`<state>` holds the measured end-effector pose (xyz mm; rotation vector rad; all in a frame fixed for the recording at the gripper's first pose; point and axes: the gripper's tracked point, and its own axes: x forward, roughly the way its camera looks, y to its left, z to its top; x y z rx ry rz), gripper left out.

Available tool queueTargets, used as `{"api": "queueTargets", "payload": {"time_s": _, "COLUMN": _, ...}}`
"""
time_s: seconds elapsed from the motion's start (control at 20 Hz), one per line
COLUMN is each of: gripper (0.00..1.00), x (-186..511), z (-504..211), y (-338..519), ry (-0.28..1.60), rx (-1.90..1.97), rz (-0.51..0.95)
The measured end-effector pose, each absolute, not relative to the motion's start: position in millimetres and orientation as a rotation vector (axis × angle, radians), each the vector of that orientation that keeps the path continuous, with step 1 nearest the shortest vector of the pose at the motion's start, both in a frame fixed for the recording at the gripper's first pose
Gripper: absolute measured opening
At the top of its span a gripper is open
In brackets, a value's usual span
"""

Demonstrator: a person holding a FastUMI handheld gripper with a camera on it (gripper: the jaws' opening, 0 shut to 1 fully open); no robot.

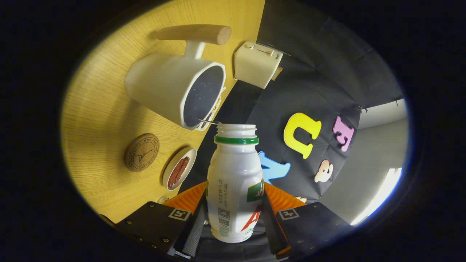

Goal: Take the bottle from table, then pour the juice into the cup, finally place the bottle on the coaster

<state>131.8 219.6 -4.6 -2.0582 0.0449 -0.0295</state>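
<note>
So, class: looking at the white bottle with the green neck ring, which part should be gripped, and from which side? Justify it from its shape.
Grip the bottle on its straight lower body, coming from the base end with one finger on each flank. The gripper holds it there: the jaws press both sides. The walls there are wide and parallel, while the shoulder tapers toward the neck, and this keeps the open mouth free by the cup.

Black screwed gripper (pixel 235 214) housings, square markers

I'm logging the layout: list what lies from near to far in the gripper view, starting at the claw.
claw, its fingers pressed on both sides of the bottle → small dish holding something dark red → round coaster → white cup with a wooden handle → cream toaster-like box at the table's far edge.
</note>
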Motion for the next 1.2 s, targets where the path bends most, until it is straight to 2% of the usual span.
{"api": "queueTargets", "payload": {"time_s": 0.7, "gripper": 0.72, "x": 132.8, "z": -6.9, "y": 225.8, "ry": 0.054, "rx": -2.071, "rz": -0.012}}
{"api": "queueTargets", "payload": {"time_s": 1.2, "gripper": 0.72, "x": 133.2, "z": -9.7, "y": 229.1, "ry": 0.059, "rx": -1.910, "rz": 0.002}}
